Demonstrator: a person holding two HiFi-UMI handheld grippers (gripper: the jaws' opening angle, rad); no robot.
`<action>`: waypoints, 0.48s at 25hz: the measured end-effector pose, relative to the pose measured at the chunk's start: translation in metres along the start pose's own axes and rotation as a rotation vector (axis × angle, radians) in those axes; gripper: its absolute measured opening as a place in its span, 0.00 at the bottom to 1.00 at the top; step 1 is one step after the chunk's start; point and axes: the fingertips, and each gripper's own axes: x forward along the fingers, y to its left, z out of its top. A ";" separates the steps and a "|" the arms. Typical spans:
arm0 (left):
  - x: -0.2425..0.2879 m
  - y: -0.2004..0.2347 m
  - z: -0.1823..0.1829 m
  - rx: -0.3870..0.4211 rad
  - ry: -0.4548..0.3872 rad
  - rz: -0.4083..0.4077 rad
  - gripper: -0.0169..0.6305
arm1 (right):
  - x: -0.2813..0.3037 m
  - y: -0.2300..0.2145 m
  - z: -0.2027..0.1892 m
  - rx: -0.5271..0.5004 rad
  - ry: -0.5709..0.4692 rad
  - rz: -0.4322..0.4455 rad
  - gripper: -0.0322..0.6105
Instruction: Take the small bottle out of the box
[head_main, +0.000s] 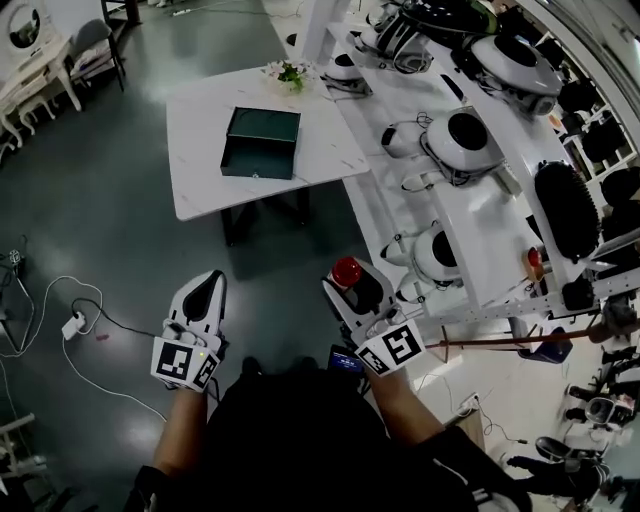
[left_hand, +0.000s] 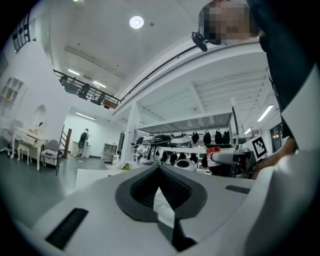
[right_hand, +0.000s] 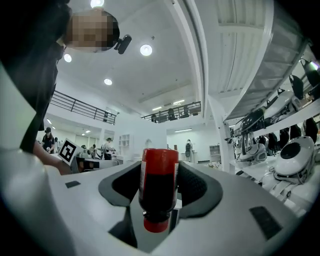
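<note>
My right gripper (head_main: 350, 278) is shut on the small red bottle (right_hand: 159, 186); the bottle lies along the jaws with its cap toward the camera, pads pressing both sides. In the head view the bottle (head_main: 347, 271) shows as a red round end between the jaws, low and close to the person's body. My left gripper (head_main: 206, 292) is shut with nothing in it, its pads meeting at the tip (left_hand: 159, 170). The dark green box (head_main: 261, 142) stands open on the white table (head_main: 200, 180), far ahead of both grippers.
A long white bench (head_main: 470, 210) with several robot heads and dark helmets runs along the right. A small bunch of flowers (head_main: 289, 73) sits at the table's far edge. White cables and a plug (head_main: 72, 326) lie on the grey floor at left. White furniture (head_main: 30, 75) stands far left.
</note>
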 end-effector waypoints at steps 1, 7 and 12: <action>0.004 -0.008 0.000 -0.012 0.000 -0.003 0.05 | -0.006 -0.005 0.001 0.004 -0.003 0.005 0.42; 0.014 -0.041 -0.013 -0.058 0.047 0.034 0.05 | -0.043 -0.035 -0.017 0.089 0.004 0.025 0.42; 0.013 -0.061 -0.023 -0.031 0.107 0.072 0.05 | -0.057 -0.043 -0.030 0.124 0.001 0.086 0.42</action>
